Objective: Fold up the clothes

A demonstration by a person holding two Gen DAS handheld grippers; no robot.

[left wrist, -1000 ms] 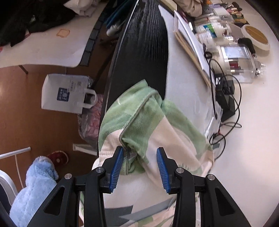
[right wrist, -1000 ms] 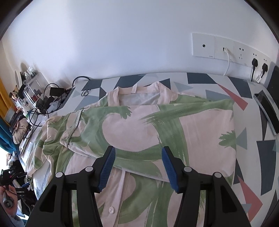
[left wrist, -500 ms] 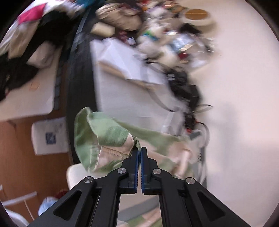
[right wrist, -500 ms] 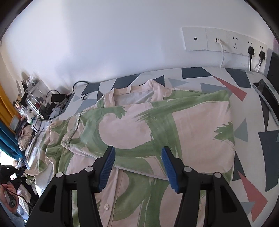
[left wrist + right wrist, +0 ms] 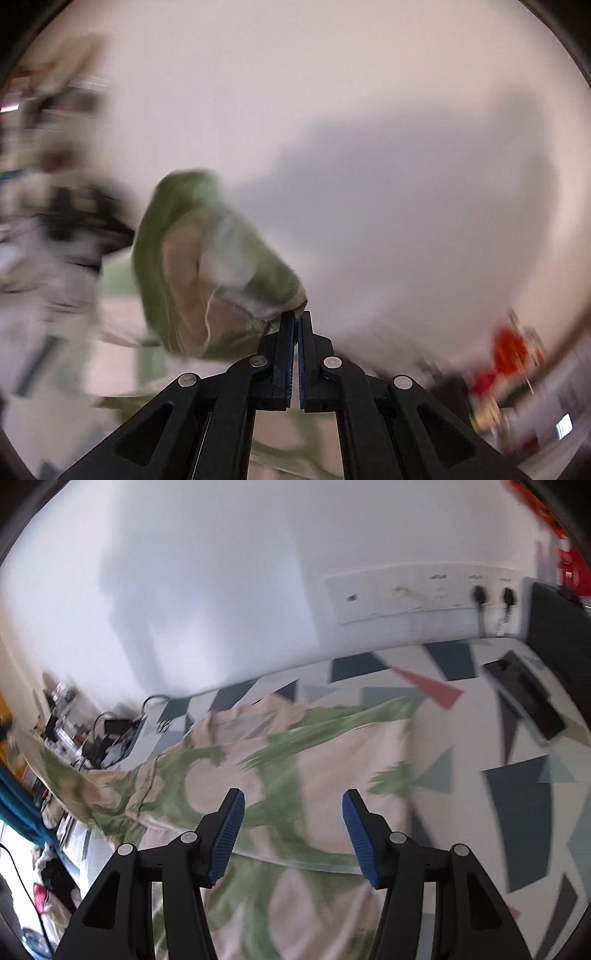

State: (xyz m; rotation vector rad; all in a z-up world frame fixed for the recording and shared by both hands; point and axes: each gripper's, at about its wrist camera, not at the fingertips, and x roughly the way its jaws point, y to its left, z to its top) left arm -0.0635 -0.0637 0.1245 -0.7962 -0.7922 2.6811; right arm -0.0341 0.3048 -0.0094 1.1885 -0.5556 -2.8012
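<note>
— Pinching the sleeve [image 5: 207,266], the left gripper [image 5: 294,319] has its pads pressed together, cloth hanging up-left of the tips
— And the right gripper [image 5: 291,812]?
— Spread, empty; the shirt [image 5: 295,775] lies ahead, lengthwise toward the wall [image 5: 221,572]

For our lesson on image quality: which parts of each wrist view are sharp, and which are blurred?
Left wrist view: the shut left gripper is sharp; the pinched garment and clutter are smeared, with a shadow on the wall. Right wrist view: the open right gripper is crisp, the tablecloth blurred.
</note>
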